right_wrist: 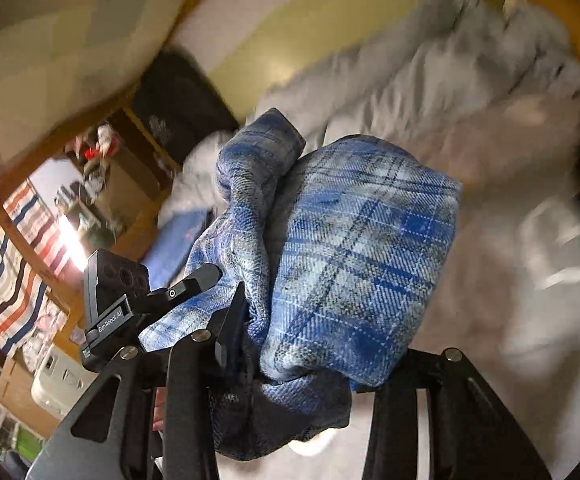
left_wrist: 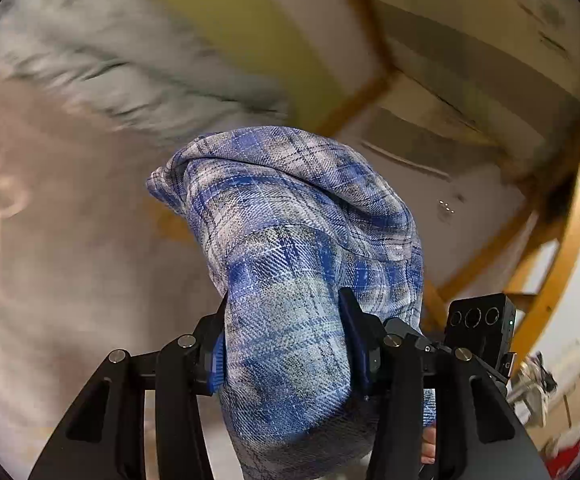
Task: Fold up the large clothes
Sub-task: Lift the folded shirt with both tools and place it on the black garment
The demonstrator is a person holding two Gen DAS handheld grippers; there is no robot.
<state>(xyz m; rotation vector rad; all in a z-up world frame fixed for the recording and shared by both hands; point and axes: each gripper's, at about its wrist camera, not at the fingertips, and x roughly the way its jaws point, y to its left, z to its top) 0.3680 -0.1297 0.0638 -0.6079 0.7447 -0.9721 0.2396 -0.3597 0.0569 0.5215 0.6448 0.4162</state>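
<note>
My left gripper (left_wrist: pixel 285 340) pinches a thick bunch of the blue plaid shirt (left_wrist: pixel 290 240), the cloth squeezed between both fingers (left_wrist: pixel 354 332) and bulging up and over them toward the far side. My right gripper (right_wrist: pixel 310 340) also has the plaid shirt (right_wrist: pixel 354 248) bunched in it; the left finger presses against the cloth, but the fabric drapes over the right one, so I cannot tell how firmly it is nipped there.

Below and to the left of my left gripper lies the pale bedsheet (left_wrist: pixel 69 280), blurred, with a crumpled grey blanket (left_wrist: pixel 109 64) at its far edge. Wooden bunk rails (left_wrist: pixel 374 92) run above and to the right, close overhead. From the right gripper the grey blanket (right_wrist: pixel 430 64) heaps along the far side against a yellow wall (right_wrist: pixel 290 36), and the sheet (right_wrist: pixel 510 280) spreads open on the right. On the left stand a wooden post (right_wrist: pixel 5 208), a striped cloth (right_wrist: pixel 1 256) and cluttered shelves (right_wrist: pixel 101 160), hemming that side in.
</note>
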